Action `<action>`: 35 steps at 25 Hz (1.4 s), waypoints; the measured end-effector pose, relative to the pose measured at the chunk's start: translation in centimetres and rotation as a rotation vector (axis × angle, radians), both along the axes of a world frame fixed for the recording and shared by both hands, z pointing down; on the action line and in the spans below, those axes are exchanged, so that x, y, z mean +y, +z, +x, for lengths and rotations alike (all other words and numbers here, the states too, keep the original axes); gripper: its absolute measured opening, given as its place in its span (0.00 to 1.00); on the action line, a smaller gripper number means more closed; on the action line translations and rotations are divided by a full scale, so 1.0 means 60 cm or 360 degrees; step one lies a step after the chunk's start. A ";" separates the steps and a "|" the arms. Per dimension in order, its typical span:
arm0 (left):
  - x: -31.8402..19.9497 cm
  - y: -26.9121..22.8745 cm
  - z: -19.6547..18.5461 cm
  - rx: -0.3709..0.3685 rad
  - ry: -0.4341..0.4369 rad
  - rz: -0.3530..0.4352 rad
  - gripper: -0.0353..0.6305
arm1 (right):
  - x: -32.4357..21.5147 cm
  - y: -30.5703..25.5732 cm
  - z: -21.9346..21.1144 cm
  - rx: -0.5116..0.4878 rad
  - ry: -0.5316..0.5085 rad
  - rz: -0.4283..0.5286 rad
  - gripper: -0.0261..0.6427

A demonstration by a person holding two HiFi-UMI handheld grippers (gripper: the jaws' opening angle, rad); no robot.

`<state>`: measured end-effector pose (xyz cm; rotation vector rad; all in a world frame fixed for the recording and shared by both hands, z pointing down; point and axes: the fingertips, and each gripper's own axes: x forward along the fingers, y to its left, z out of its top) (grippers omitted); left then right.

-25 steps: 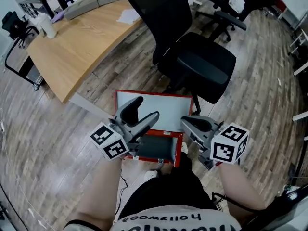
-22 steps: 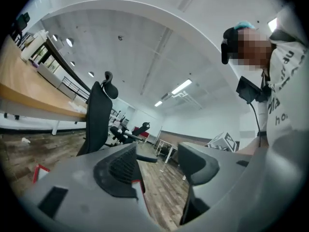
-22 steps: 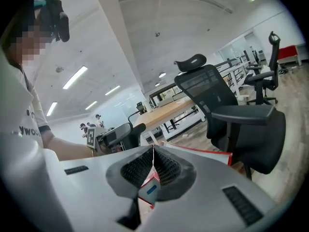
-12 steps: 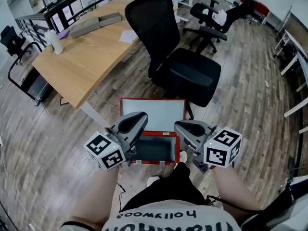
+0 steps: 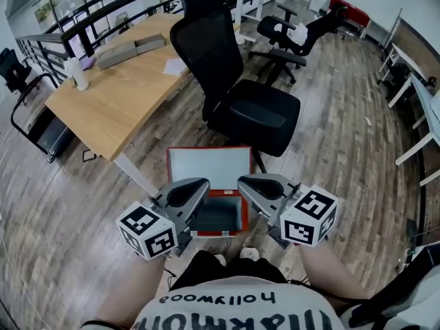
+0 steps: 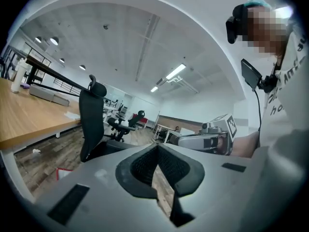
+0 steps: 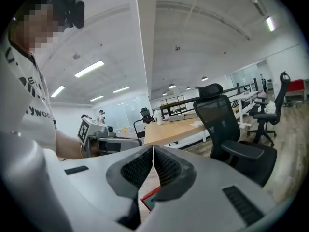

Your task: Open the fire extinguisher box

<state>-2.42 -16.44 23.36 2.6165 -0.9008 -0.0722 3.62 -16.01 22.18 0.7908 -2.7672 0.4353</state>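
The red fire extinguisher box (image 5: 180, 184) lies on the wooden floor with its lid swung up and back, the pale inside of the lid (image 5: 210, 169) facing me and the grey interior (image 5: 218, 215) exposed. My left gripper (image 5: 201, 184) hovers over the box's left side, shut with nothing between its jaws. My right gripper (image 5: 244, 183) hovers over the right side, also shut and empty. In the left gripper view the pads meet at the left gripper (image 6: 157, 146), with the right gripper (image 6: 205, 140) beyond. A red box corner (image 7: 150, 197) shows below the right gripper (image 7: 153, 149).
A black office chair (image 5: 240, 95) stands just behind the box, its seat close to the lid. A long wooden desk (image 5: 117, 88) runs along the back left. Another chair (image 5: 289, 29) stands farther back. The person's shoes (image 5: 244, 254) are at the box's near edge.
The left gripper's jaws, spread wide a second ago, have shut on nothing. Both grippers have drawn closer together above the box. The box lid has stayed up throughout.
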 end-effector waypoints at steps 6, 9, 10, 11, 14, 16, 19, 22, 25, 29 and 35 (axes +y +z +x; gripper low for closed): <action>0.075 -0.016 0.049 -0.0081 0.0117 0.0056 0.06 | 0.051 -0.010 0.024 -0.0023 -0.0058 0.0015 0.06; 0.093 -0.013 0.056 -0.0111 0.0079 0.0035 0.06 | 0.064 -0.013 0.037 -0.0199 -0.0049 -0.0111 0.06; 0.098 -0.011 0.058 -0.0112 0.0069 0.0022 0.06 | 0.069 -0.014 0.041 -0.0263 -0.0042 -0.0155 0.06; 0.103 -0.008 0.060 -0.0120 0.0062 0.0014 0.06 | 0.074 -0.014 0.045 -0.0309 -0.0033 -0.0186 0.06; 0.119 0.002 0.066 -0.0175 0.0026 0.0013 0.06 | 0.093 0.002 0.058 -0.0285 -0.0035 -0.0215 0.06; 0.126 0.005 0.069 -0.0186 0.0004 0.0013 0.06 | 0.106 0.016 0.065 -0.0217 -0.0062 -0.0219 0.06; 0.133 0.011 0.064 -0.0193 -0.0031 0.0003 0.06 | 0.114 0.029 0.071 -0.0164 -0.0073 -0.0219 0.06; 0.144 0.015 0.058 -0.0207 -0.0051 -0.0005 0.06 | 0.114 0.036 0.076 -0.0123 -0.0055 -0.0217 0.05; 0.154 0.019 0.052 -0.0211 -0.0078 -0.0024 0.06 | 0.118 0.035 0.076 -0.0107 -0.0063 -0.0212 0.05; 0.166 0.022 0.049 -0.0198 -0.0085 -0.0039 0.06 | 0.130 0.040 0.073 -0.0089 -0.0082 -0.0208 0.05; 0.173 0.024 0.045 -0.0201 -0.0082 -0.0050 0.06 | 0.134 0.044 0.074 -0.0089 -0.0070 -0.0216 0.05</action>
